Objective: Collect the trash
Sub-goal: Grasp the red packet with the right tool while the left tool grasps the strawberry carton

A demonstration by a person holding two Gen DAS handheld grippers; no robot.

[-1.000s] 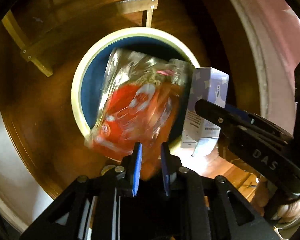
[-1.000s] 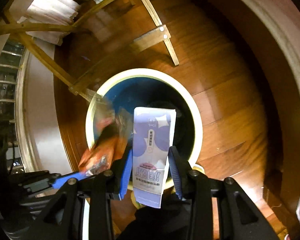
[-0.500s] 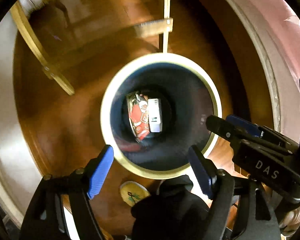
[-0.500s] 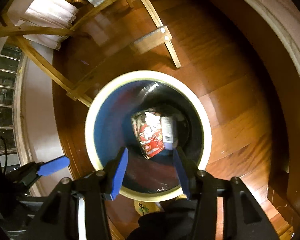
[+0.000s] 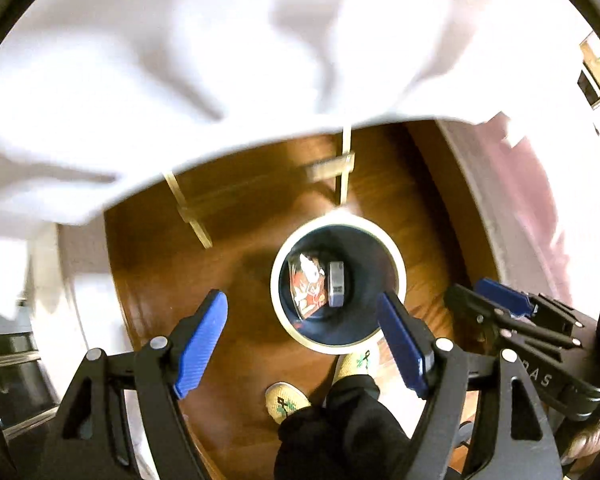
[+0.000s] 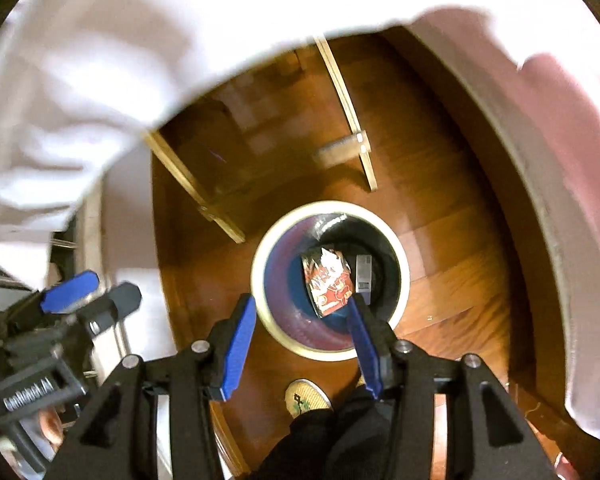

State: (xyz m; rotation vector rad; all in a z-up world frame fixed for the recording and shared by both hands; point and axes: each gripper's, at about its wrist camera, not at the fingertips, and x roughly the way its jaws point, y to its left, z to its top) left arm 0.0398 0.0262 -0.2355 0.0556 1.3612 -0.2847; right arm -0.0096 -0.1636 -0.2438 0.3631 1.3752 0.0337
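Observation:
A round trash bin (image 5: 396, 268) (image 6: 260, 264) with a cream rim and dark blue inside stands on the wooden floor far below. At its bottom lie a red snack wrapper (image 5: 308, 288) (image 6: 330, 282) and a pale milk carton (image 5: 336, 284) (image 6: 364, 272), side by side. My left gripper (image 5: 302, 324) hangs high above the bin, open and empty. My right gripper (image 6: 302, 328) is open too, with nothing between its blue pads. Each gripper shows at the edge of the other's view.
A white tablecloth (image 5: 180, 60) (image 6: 80, 60) on a table fills the upper part of both views. Wooden chair legs (image 5: 342, 168) (image 6: 352, 120) stand beyond the bin. A person's dark trouser legs and patterned slippers (image 5: 286, 400) (image 6: 306, 398) are just in front of the bin.
Both grippers let go: the wrapper and the carton dropped into the bin. Both jaws opened wider, then both hands rose well above the bin, bringing the tablecloth into view.

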